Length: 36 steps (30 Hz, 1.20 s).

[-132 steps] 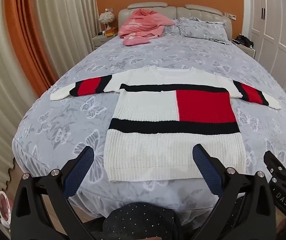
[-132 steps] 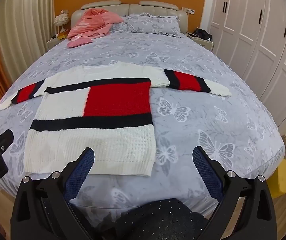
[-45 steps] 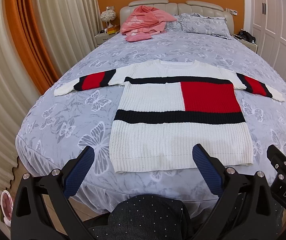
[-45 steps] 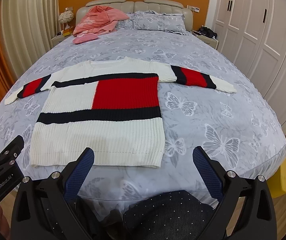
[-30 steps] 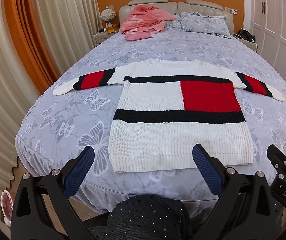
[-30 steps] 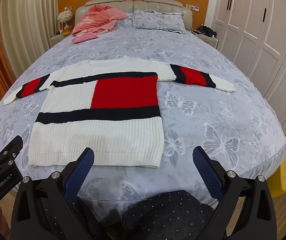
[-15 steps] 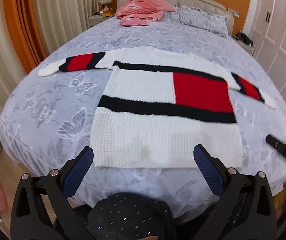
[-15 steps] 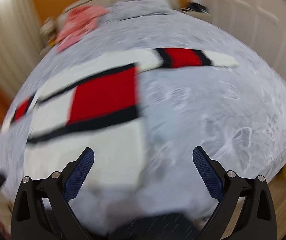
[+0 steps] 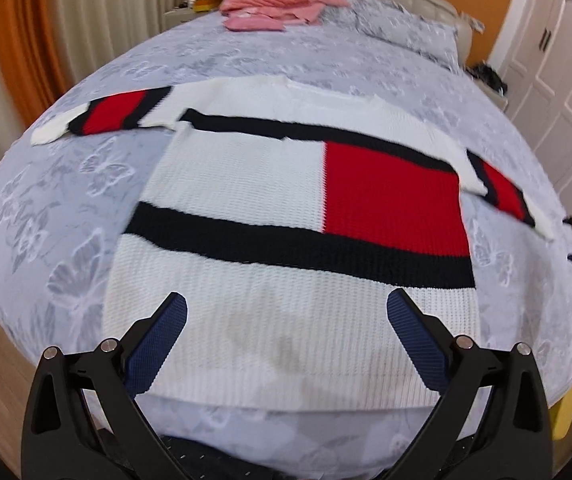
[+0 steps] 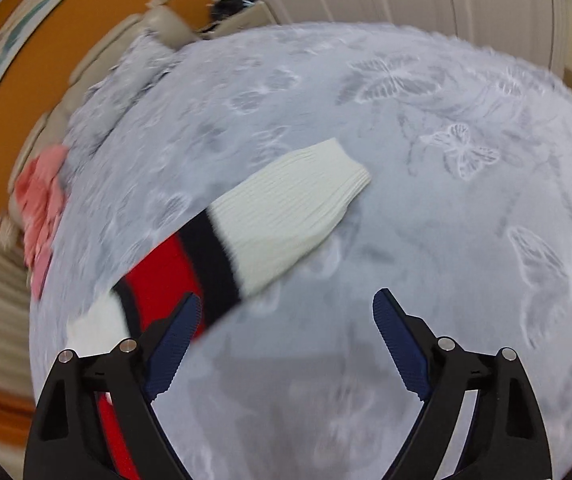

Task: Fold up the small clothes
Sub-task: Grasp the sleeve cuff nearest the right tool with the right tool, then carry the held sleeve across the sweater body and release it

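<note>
Sweater (image 9: 270,240): flat on bed (image 9: 46,220), sleeves outspread. My left gripper (image 9: 286,344) gapes wide and empty over the hem. My right gripper (image 10: 286,340), nearer the right sleeve (image 10: 262,220), has just been narrowing, nothing between; the sleeve slants up-right, cuff farthest. Knit: white, black bands, red block.
</note>
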Tool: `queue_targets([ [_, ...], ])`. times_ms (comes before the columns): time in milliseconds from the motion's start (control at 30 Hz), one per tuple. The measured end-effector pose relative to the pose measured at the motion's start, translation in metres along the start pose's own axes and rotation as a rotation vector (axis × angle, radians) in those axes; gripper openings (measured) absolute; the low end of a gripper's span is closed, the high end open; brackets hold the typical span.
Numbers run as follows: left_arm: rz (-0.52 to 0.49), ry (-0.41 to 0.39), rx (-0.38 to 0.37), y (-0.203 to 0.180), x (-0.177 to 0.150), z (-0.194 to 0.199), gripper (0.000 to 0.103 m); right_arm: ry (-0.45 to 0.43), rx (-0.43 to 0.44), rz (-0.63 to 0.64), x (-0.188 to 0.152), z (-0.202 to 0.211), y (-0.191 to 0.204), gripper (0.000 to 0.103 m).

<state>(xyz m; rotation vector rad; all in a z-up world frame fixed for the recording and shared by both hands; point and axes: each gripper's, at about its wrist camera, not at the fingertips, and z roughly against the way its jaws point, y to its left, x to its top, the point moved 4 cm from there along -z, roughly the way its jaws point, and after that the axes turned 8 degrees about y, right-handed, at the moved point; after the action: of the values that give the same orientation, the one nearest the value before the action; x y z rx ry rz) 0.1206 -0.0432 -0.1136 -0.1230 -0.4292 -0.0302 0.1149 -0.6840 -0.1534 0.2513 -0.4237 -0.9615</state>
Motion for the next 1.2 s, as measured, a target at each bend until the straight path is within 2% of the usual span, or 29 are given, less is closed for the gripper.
queue_targets([
  [100,-0.028,0.021,0.002,-0.015,0.004,-0.015,0.098,0.036,-0.022,-0.062,0.019,-0.034,-0.015,0.086],
  [200,-0.057,0.038,0.009,-0.028,0.006,-0.028,0.098,0.060,-0.005,-0.118,0.029,-0.056,-0.022,0.089],
  [267,-0.078,0.051,0.013,-0.034,0.006,-0.035,0.098,0.016,-0.022,-0.103,0.037,-0.061,-0.018,0.089],
  [300,-0.087,0.056,0.016,-0.037,0.005,-0.038,0.098,0.010,-0.024,-0.087,0.040,-0.063,-0.016,0.083],
  [333,-0.095,0.060,0.018,-0.038,0.005,-0.041,0.098,0.008,-0.015,-0.066,0.044,-0.065,-0.012,0.059],
  [367,-0.107,0.065,0.021,-0.040,0.003,-0.044,0.098,0.018,0.008,-0.039,0.047,-0.068,-0.005,0.042],
  [400,-0.119,0.074,0.027,-0.041,0.001,-0.049,0.098,0.048,0.028,-0.036,0.049,-0.073,-0.002,0.011],
  [467,-0.145,0.099,0.039,-0.043,-0.006,-0.057,0.098,0.061,0.085,-0.064,0.054,-0.071,0.002,0.008],
  [567,-0.180,0.149,0.056,-0.042,-0.021,-0.071,0.098,-0.013,0.185,-0.050,0.064,-0.043,0.024,0.007],
  [633,-0.184,0.183,0.053,-0.039,-0.032,-0.079,0.098,-0.051,0.268,-0.002,0.068,-0.017,0.054,0.007],
  [733,-0.169,0.210,0.040,-0.032,-0.040,-0.085,0.098,-0.076,0.375,0.151,0.062,0.024,0.127,0.007],
  [833,-0.142,0.198,0.014,-0.026,-0.042,-0.081,0.098,-0.056,0.498,0.345,0.027,0.057,0.225,0.007],
  [867,-0.128,0.185,-0.001,-0.022,-0.040,-0.076,0.098,-0.030,0.546,0.429,0.004,0.064,0.269,0.007],
  [933,-0.112,0.166,-0.021,-0.018,-0.035,-0.069,0.098,0.019,0.601,0.538,-0.036,0.066,0.328,0.007],
  [1000,-0.086,0.137,-0.039,-0.010,-0.027,-0.059,0.098,0.090,0.642,0.654,-0.091,0.057,0.394,0.007],
  [1067,-0.057,0.110,-0.050,0.003,-0.018,-0.050,0.098,0.159,0.642,0.757,-0.149,0.035,0.447,0.007],
  [1167,-0.009,0.081,-0.057,0.025,-0.005,-0.041,0.098,0.265,0.607,0.856,-0.232,-0.012,0.497,0.008],
  [1200,0.006,0.078,-0.061,0.031,-0.002,-0.039,0.098,0.290,0.587,0.882,-0.254,-0.028,0.506,0.013],
])
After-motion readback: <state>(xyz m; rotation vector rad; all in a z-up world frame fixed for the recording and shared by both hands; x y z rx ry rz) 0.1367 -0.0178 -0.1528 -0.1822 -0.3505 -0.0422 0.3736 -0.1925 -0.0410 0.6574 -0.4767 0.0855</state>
